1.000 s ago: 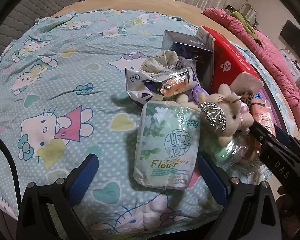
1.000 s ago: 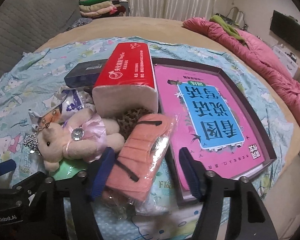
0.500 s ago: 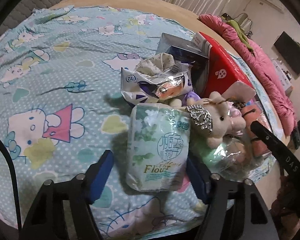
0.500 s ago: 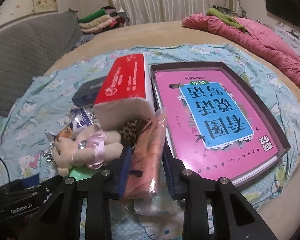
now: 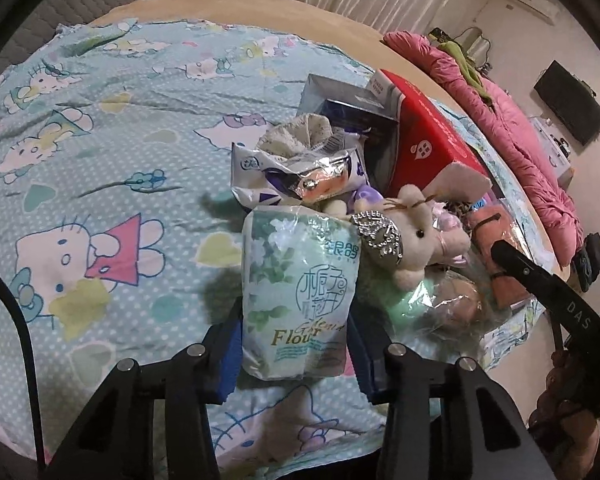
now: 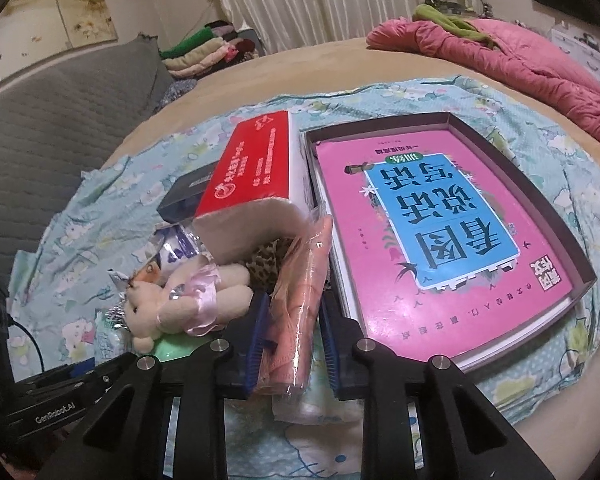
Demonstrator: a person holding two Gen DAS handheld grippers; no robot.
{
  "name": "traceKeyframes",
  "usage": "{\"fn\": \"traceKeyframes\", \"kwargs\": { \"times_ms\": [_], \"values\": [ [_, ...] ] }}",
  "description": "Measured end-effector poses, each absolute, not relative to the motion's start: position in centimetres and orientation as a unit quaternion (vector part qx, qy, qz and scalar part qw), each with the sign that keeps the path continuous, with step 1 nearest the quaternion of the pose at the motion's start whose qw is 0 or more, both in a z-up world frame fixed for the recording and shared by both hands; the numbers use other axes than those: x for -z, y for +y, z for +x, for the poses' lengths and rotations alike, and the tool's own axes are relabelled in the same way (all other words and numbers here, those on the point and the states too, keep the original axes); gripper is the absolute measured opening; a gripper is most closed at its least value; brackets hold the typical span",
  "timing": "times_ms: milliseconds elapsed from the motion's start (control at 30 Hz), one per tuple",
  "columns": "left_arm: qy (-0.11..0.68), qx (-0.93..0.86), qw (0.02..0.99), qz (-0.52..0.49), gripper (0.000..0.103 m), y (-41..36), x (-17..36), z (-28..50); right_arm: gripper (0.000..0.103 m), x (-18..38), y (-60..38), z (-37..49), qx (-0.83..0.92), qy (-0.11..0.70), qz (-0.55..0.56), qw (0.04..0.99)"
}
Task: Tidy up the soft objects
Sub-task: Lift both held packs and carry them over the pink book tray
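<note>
Left gripper (image 5: 296, 344): you pinch the tissue pack (image 5: 298, 292); its lower sides hidden.
Right gripper (image 6: 292, 336): you squeeze the wrapped orange towel (image 6: 300, 300) beside the plush bear (image 6: 168, 304); towel's underside unseen.

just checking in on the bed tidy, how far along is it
Early. Nothing looks sorted: the plush bear, snack bag and red tissue box sit heaped together on the blanket. In hand: the left tool is closed on the green tissue pack, the right tool on the wrapped orange cloth. Both need placing, then the pile.
</note>
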State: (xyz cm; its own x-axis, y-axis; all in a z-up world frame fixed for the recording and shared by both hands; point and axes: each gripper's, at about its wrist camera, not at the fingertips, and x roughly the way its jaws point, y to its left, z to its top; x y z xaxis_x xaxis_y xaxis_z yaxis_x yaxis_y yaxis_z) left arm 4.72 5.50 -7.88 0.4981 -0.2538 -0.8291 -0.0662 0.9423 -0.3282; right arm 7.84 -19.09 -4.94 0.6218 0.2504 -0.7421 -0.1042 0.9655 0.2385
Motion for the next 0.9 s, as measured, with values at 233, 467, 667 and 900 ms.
{"fn": "traceKeyframes", "kwargs": {
  "times_ms": [233, 467, 667, 900],
  "values": [
    [0.472, 0.037, 0.867, -0.154, 0.046, 6.2, 5.9, 3.3, 0.025, 4.4, -19.6, 7.1, -0.104, 0.416, 0.101, 0.898],
    [0.453, 0.027, 0.879, -0.145, 0.046, 6.2, 3.9, 2.0, 0.025, 3.3, -19.8, 6.2, -0.113, 0.397, 0.107, 0.905],
    [0.440, 0.030, 0.889, -0.125, 0.046, 5.1, 2.1, 1.5, 0.025, 2.2, -20.6, 5.6, -0.113, 0.379, 0.116, 0.911],
    [0.440, 0.041, 0.892, -0.097, 0.046, 2.8, 1.4, 1.5, 0.026, 3.2, -21.3, 6.2, -0.110, 0.406, 0.120, 0.899]
  ]
}}
